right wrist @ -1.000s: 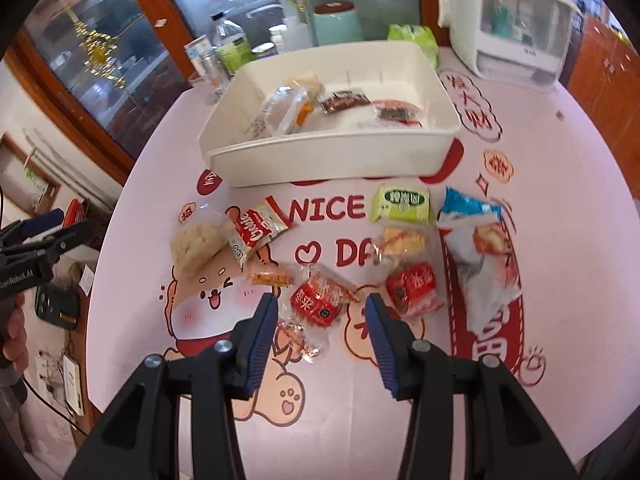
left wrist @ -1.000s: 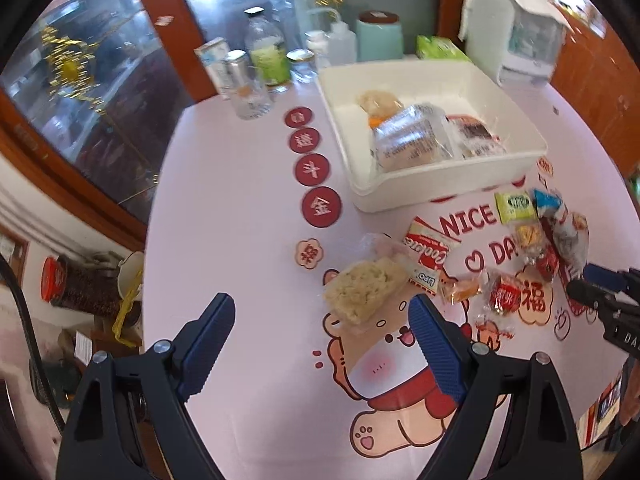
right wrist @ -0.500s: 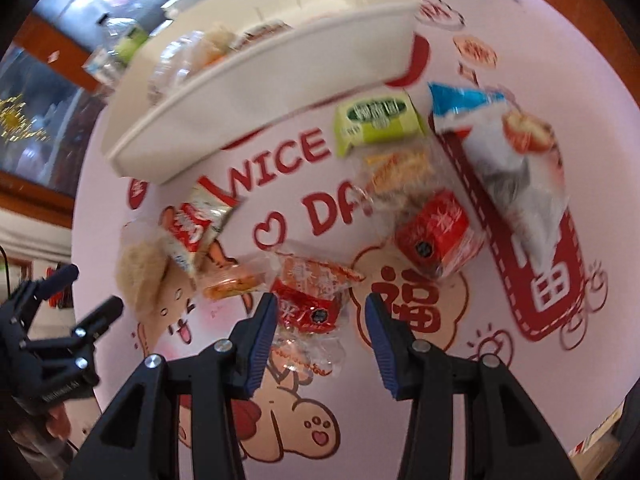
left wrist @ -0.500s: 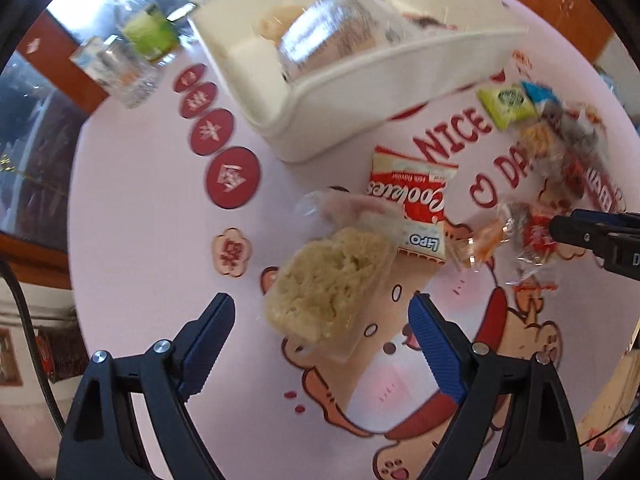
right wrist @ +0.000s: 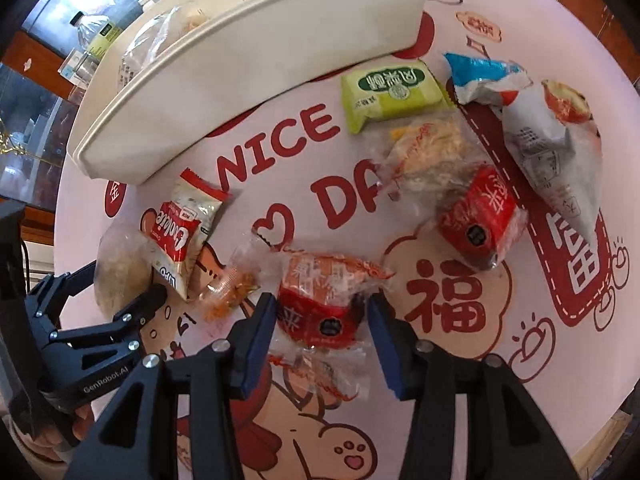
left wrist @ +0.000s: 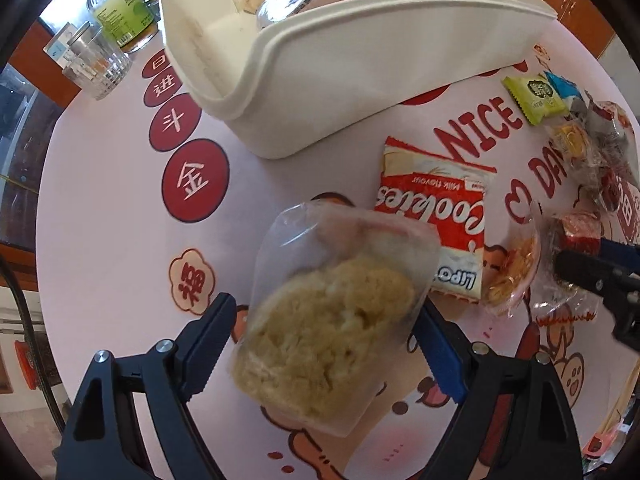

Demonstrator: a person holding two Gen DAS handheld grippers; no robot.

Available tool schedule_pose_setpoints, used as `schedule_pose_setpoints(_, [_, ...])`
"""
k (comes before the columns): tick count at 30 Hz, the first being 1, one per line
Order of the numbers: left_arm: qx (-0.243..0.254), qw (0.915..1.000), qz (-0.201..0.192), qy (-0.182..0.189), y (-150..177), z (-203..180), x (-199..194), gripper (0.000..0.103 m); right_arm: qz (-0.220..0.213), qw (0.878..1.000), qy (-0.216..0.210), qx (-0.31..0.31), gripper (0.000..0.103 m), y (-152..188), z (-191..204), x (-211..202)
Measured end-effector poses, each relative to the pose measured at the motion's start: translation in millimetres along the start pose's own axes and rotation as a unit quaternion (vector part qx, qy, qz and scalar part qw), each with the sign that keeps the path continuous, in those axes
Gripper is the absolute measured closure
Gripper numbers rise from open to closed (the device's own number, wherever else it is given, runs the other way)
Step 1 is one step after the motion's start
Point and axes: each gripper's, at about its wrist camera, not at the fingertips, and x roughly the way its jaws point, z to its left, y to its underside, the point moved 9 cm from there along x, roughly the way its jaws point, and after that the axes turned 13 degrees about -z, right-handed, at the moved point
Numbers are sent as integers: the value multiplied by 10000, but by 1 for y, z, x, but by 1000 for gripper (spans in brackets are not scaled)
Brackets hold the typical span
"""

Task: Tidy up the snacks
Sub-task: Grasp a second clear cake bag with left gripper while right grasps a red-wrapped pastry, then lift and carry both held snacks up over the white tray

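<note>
My left gripper [left wrist: 324,344] is open, its jaws on either side of a clear bag of pale rice cake [left wrist: 332,320] lying on the mat. My right gripper [right wrist: 322,334] is open around a red-wrapped snack [right wrist: 320,300] in clear film. A white bin [left wrist: 332,76] holding several snacks stands behind; it also shows in the right wrist view [right wrist: 256,64]. A red and white Cookies packet [left wrist: 436,220] lies beside the rice cake. The left gripper also shows in the right wrist view [right wrist: 116,284].
Loose snacks lie on the pink mat: a green packet [right wrist: 390,94], a yellow crumbly bag [right wrist: 432,148], a second red snack [right wrist: 480,220], a blue and white bag [right wrist: 540,120], a small orange one [right wrist: 232,284]. A glass jar [left wrist: 96,66] and a bottle [left wrist: 122,16] stand at back left.
Both grippers have moved down and forward toward the mat. The rice cake bag now sits between the left jaws, the red snack between the right jaws. Both stayed open.
</note>
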Motion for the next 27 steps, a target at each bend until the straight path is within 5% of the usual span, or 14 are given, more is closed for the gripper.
schedule_pose_setpoints(5, [-32,9999,-128,49,-5,-5,4,26,-160,9993,141,-297,56,1,5,-1])
schedule_pose_setpoints(9, [-104,9996,-157,205,-2,-17,-1,48,-186,9986,97,-492,58,7,15,-1])
schedule_pose_setpoints(18, [-250,9992,-240,181,7,-20,-10,49,-167,9985,-12,-519,59,35,15,-10])
schedule_pose_setpoints(27, [-852,9932,-556,566,16,-15,-48,50,-265,9992,-75,-283,59,46,-9,-28])
